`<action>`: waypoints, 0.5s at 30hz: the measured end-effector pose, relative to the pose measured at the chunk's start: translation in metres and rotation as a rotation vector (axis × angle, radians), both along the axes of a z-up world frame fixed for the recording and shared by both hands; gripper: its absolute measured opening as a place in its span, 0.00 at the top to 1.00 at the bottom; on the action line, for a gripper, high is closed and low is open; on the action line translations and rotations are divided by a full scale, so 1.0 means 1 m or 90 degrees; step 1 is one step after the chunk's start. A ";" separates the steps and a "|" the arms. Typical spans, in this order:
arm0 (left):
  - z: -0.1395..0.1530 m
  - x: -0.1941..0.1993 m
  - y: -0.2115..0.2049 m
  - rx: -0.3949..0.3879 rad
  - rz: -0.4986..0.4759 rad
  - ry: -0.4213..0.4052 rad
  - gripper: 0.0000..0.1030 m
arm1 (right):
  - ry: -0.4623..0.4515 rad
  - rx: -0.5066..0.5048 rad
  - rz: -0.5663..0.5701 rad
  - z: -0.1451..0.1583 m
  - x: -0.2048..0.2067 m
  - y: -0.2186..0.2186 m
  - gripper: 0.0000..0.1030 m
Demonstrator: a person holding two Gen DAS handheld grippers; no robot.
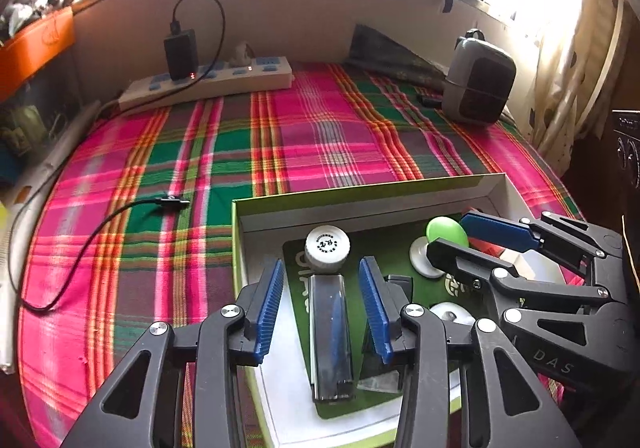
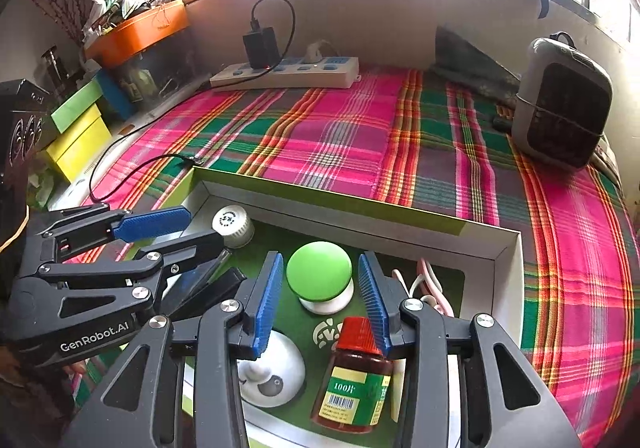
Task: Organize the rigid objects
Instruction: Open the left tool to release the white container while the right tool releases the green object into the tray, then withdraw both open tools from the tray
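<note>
A shallow lime-edged box (image 1: 360, 194) (image 2: 340, 204) lies on the plaid cloth and holds the small items. My left gripper (image 1: 323, 308) is open over a clear rectangular case (image 1: 331, 332) with a white ribbed cap (image 1: 327, 248) at its far end; a gap shows on both sides. My right gripper (image 2: 320, 288) is open around a green-topped white knob (image 2: 320, 272), its pads apart from it. A brown bottle with a red cap (image 2: 356, 368) lies below the right pad. Each view also shows the other gripper: the right (image 1: 452, 236) and the left (image 2: 180, 236).
White domed pieces (image 2: 272, 368) and a pink-and-white cable (image 2: 424, 280) also lie in the box. On the cloth are a power strip (image 1: 208, 82), a loose black cable (image 1: 120, 216) and a grey heater-like unit (image 1: 478, 84). Yellow and green boxes (image 2: 78, 132) stand at the left.
</note>
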State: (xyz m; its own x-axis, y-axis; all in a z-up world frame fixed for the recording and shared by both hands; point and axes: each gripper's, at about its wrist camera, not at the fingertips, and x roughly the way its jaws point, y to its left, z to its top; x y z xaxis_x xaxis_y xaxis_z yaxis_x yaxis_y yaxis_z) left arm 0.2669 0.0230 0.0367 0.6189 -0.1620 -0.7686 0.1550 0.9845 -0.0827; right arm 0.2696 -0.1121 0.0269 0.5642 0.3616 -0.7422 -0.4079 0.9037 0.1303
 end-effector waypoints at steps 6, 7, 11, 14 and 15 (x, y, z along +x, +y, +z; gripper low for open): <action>0.005 -0.017 0.003 0.001 0.008 -0.005 0.61 | -0.014 0.000 -0.002 0.007 -0.012 -0.001 0.60; 0.007 -0.021 0.004 0.006 0.010 -0.012 0.61 | -0.016 0.002 -0.002 0.009 -0.015 -0.002 0.60; 0.012 -0.033 0.005 0.016 0.015 -0.025 0.61 | -0.023 0.010 -0.004 0.013 -0.026 -0.004 0.60; 0.016 -0.045 0.007 0.011 0.016 -0.035 0.60 | -0.029 0.015 -0.004 0.017 -0.034 -0.007 0.60; 0.017 -0.048 0.007 0.016 0.018 -0.039 0.60 | -0.032 0.017 -0.006 0.019 -0.038 -0.008 0.60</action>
